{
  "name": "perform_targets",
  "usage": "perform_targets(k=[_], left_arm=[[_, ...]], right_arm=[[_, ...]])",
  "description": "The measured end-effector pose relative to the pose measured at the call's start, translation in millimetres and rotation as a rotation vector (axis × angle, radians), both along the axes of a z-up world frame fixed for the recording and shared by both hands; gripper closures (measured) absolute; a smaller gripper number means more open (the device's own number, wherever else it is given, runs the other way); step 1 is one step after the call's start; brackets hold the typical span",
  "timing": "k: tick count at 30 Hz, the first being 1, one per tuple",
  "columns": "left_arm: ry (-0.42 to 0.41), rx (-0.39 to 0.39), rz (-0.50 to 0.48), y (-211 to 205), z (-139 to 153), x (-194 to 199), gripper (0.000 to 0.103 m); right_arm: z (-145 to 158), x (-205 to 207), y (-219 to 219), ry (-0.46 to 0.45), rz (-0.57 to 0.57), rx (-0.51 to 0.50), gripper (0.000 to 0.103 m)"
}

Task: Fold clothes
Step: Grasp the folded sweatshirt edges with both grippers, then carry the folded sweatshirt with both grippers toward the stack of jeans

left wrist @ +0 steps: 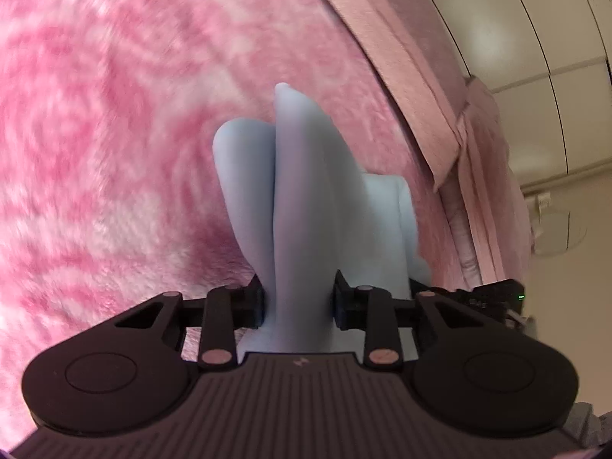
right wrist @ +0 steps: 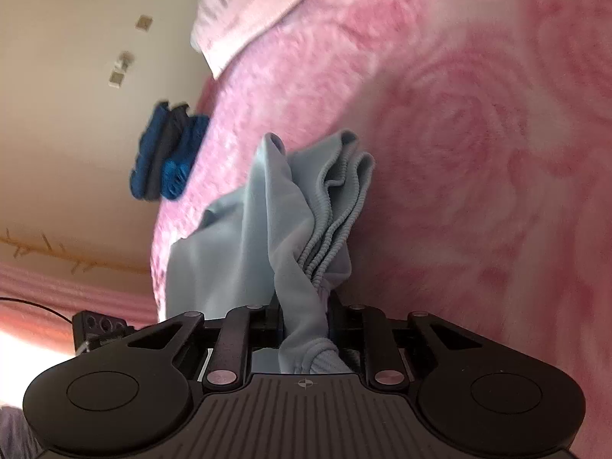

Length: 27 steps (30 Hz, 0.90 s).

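Tongs of both hands pinch 1 pale blue garment: left tongs, right tongs. Pink rose-patterned bed cover fills each frame; blue folded clothes sit at its edge, left-centre of the right view.

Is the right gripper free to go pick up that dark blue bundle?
Probably not yet: the right gripper is shut on the light blue garment; the dark blue bundle lies apart, beyond it.

Pink rose-patterned bed cover bears, seemingly, blue clothes.
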State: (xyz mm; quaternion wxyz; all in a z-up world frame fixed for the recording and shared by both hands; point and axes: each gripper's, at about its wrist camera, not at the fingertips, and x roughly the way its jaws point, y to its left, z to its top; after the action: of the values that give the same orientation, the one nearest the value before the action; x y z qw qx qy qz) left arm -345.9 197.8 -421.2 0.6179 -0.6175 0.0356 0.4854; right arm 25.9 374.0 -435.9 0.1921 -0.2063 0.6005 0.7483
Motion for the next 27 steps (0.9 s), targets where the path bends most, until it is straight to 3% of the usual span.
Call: perform_targets(k=[4, 8, 15, 21, 27], left_arm=[[0.025, -0.005, -0.031, -14, 41, -4, 0.077], [0.054, 0.000, -0.050, -49, 103, -13, 0.077], [0.074, -0.013, -0.013, -114, 186, -61, 0.077], [0.093, 0.015, 0.029, -153, 233, -164, 0.077], [0.111, 0.087, 0.014, -151, 261, -305, 0.077]], right_arm=[[45, -2, -38, -0.004, -0.033, 0.025, 0.086], [98, -6, -86, 0.016, -0.106, -0.008, 0.086], [171, -49, -160, 0.062, -0.176, -0.065, 0.085], [205, -140, -197, 0.090, -0.140, -0.069, 0.085], [220, -266, -224, 0.138, -0.184, -0.049, 0.085]])
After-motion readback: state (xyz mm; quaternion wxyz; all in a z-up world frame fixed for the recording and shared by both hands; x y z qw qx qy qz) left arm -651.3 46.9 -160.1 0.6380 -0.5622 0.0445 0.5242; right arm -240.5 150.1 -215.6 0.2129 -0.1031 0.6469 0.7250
